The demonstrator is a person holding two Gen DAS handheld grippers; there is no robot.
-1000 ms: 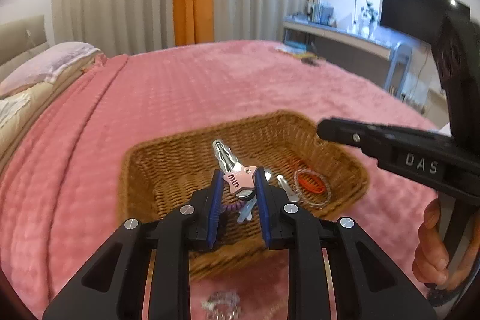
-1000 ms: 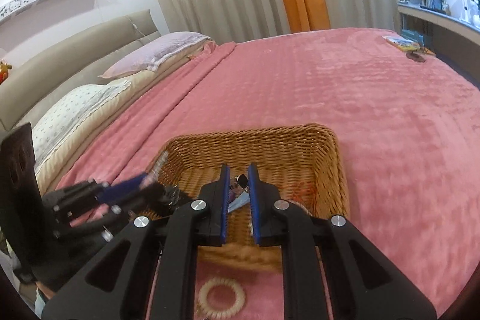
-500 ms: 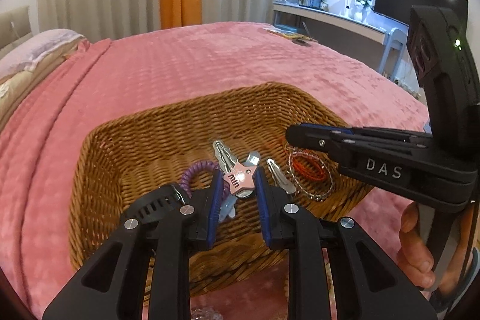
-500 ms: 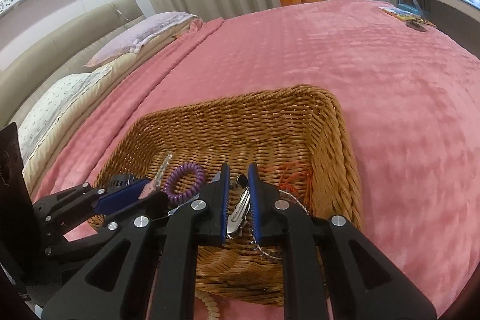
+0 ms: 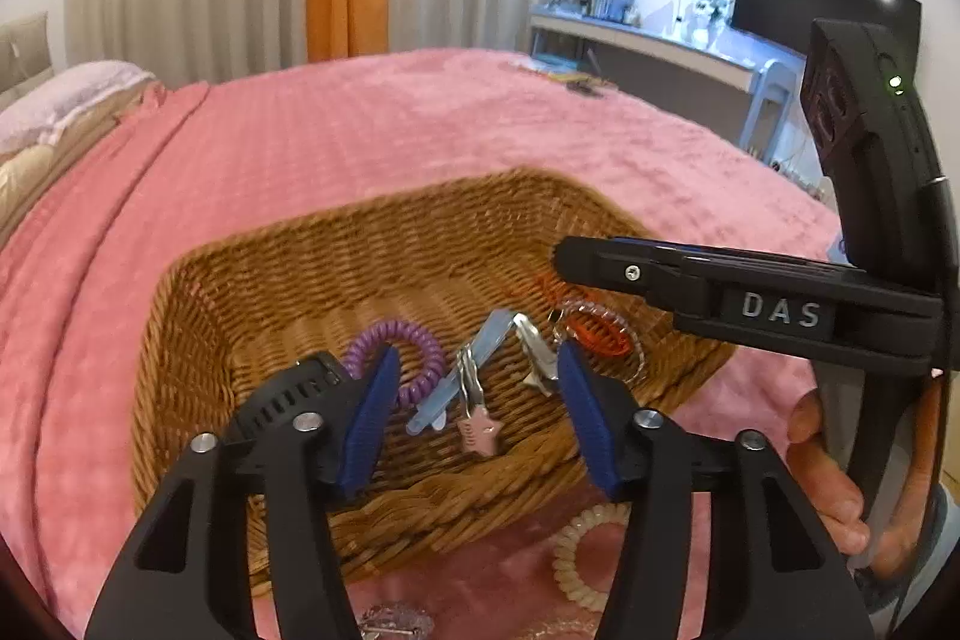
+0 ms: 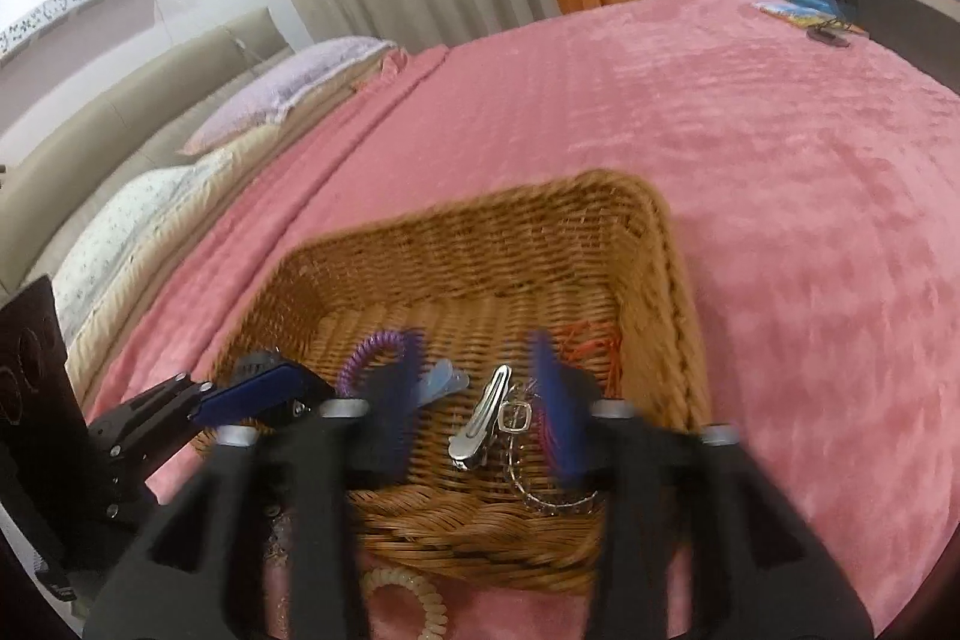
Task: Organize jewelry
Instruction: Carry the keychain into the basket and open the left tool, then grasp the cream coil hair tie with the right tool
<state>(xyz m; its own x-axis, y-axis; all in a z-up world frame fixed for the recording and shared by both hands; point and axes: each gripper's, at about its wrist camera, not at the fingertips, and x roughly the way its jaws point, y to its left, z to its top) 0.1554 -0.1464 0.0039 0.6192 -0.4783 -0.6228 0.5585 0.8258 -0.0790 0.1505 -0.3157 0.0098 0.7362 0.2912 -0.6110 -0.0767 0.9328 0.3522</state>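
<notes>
Both tongs, left (image 5: 474, 418) and right (image 6: 474, 400), have just opened empty over the basket (image 5: 198, 292); the cream coil tie (image 5: 591, 550) lies outside its near edge, closer to the right.

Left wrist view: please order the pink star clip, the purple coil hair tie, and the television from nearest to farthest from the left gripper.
From the left gripper:
1. Pink star clip, lying in the basket between the open jaws.
2. Purple coil hair tie, in the basket, by the left finger.
3. Television, far right, against the wall.
</notes>
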